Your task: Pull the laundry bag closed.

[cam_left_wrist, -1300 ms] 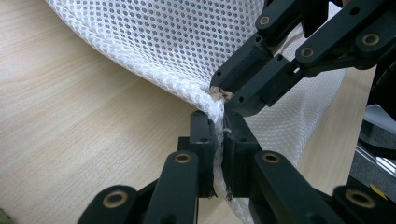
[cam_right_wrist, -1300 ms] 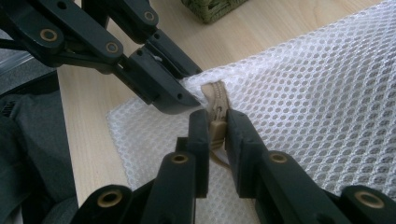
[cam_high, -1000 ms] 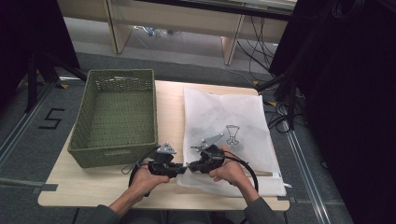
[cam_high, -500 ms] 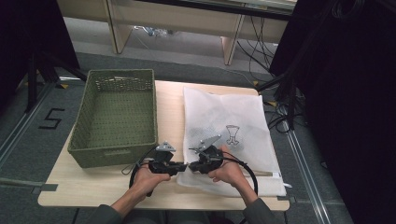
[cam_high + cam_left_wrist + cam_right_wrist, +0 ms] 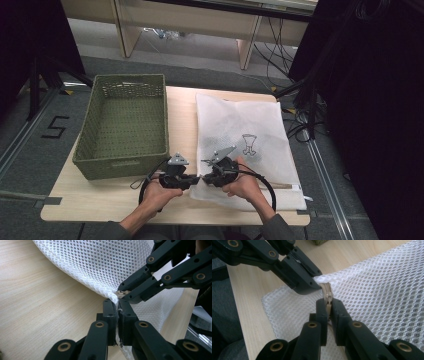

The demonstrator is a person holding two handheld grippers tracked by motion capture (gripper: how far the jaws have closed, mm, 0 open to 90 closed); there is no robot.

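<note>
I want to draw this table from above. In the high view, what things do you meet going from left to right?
Green basket → left gripper → right gripper → white mesh bag, which both grippers' fingers are shut on at its near left corner.

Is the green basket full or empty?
Empty. In the high view, the green basket shows only its bare perforated floor and walls.

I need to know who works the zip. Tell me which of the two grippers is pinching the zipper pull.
The right gripper: its jaws clamp the metal zipper pull. The left gripper is shut on the mesh bag beside it.
</note>
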